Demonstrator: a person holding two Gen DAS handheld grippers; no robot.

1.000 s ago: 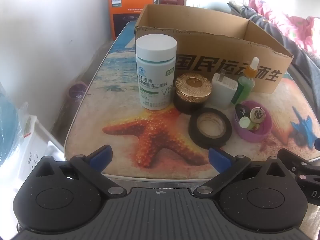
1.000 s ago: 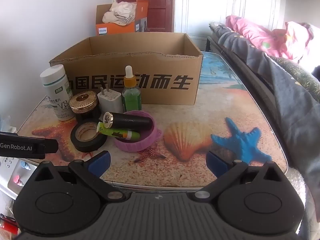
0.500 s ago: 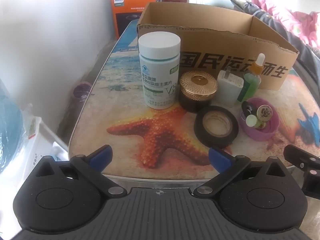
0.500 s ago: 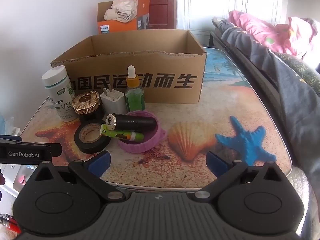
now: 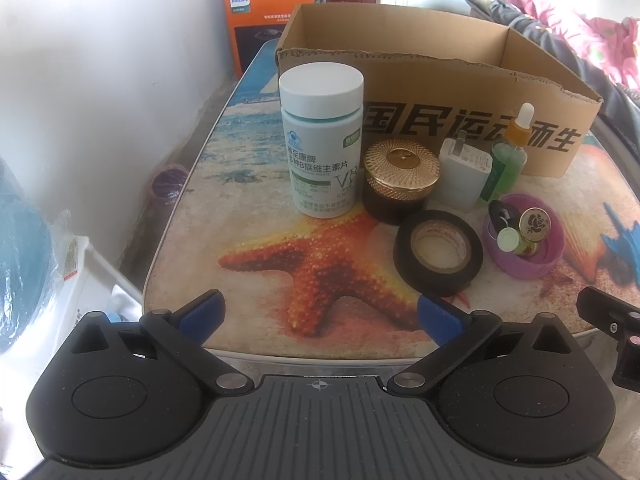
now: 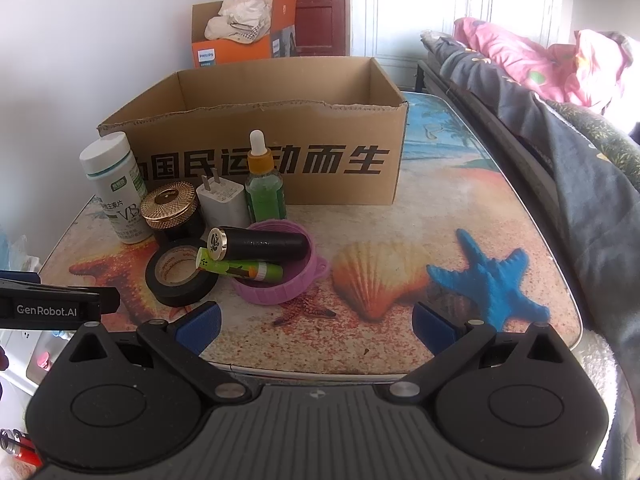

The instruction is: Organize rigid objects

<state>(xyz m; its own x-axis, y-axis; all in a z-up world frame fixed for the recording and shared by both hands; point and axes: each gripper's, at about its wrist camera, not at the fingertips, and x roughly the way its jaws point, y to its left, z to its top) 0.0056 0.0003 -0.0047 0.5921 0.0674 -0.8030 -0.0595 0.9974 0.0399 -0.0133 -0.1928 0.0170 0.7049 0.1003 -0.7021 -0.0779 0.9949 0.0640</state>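
A white pill bottle (image 5: 322, 142) (image 6: 114, 186), a gold-lidded dark jar (image 5: 400, 178) (image 6: 172, 210), a white plug adapter (image 5: 464, 174) (image 6: 222, 202), a green dropper bottle (image 5: 510, 156) (image 6: 264, 186), a black tape roll (image 5: 438, 252) (image 6: 180, 276) and a purple lid (image 5: 524, 240) (image 6: 276, 280) holding a black tube (image 6: 260, 244) and a green tube (image 6: 240, 268) stand in front of an open cardboard box (image 5: 440, 80) (image 6: 260, 136). My left gripper (image 5: 320, 316) is open and empty near the table's front edge. My right gripper (image 6: 316, 324) is open and empty, also at the front edge.
The table (image 6: 440, 208) has a beach print and a rounded edge. An orange box (image 6: 240, 36) stands behind the cardboard box. Bedding (image 6: 560, 92) lies to the right. A white wall (image 5: 100, 80) is on the left. The left gripper's side shows in the right wrist view (image 6: 48, 308).
Both grippers have moved a little forward and closer to the objects. Nothing on the table has moved.
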